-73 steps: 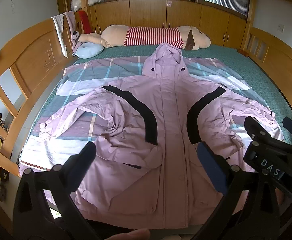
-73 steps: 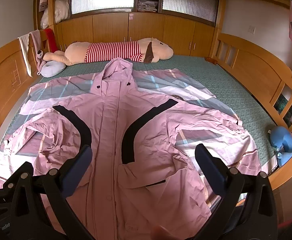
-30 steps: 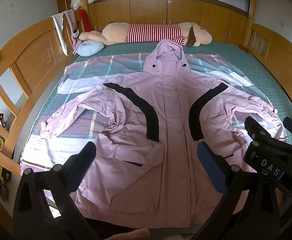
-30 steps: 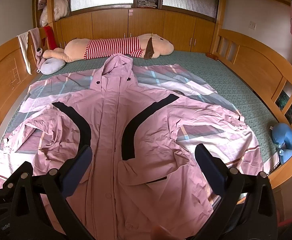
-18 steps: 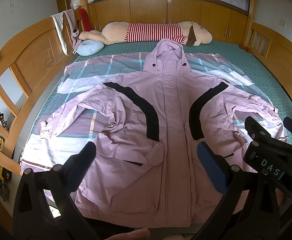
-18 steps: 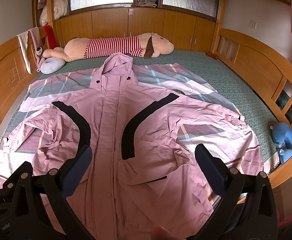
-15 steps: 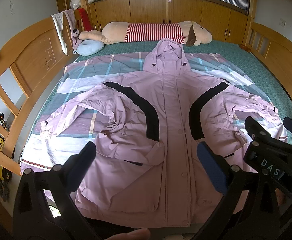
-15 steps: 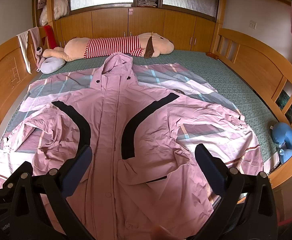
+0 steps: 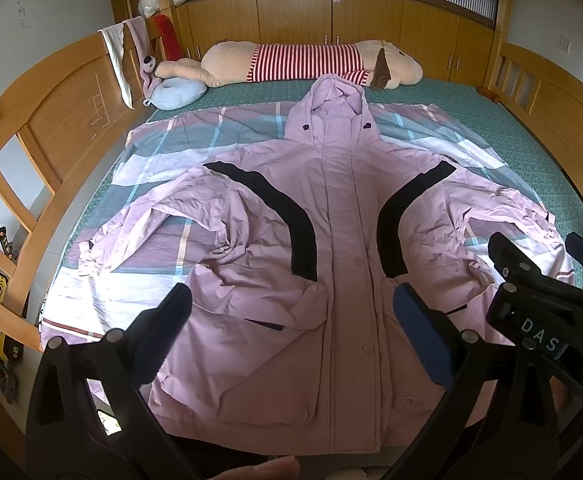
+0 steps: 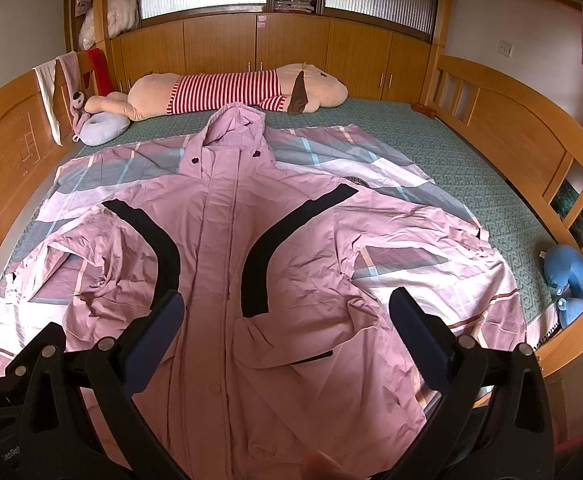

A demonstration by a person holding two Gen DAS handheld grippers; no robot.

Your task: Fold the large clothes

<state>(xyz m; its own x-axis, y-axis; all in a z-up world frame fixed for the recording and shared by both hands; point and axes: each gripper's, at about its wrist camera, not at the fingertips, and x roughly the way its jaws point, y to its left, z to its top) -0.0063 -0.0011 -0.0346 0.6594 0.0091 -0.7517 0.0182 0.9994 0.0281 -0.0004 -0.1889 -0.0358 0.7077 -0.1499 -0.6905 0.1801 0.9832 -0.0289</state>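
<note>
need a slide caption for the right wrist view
Open right claw poised above a pink hooded jacket spread front-up on a plaid sheet, striped plush toy at the bed's head.

Jacket (image 9: 347, 280): pale pink-lilac, black curved bands either side of the front. Sheet (image 9: 179, 152) beneath: plaid, grey, lilac, white, light-blue lines. Mattress (image 10: 443, 160): green, patterned. Far plush toy (image 9: 311, 62): beige, red-and-white stripes. Right neck pillow (image 10: 569, 276): blue. Bed frame (image 10: 511, 120): honey wood.
</note>
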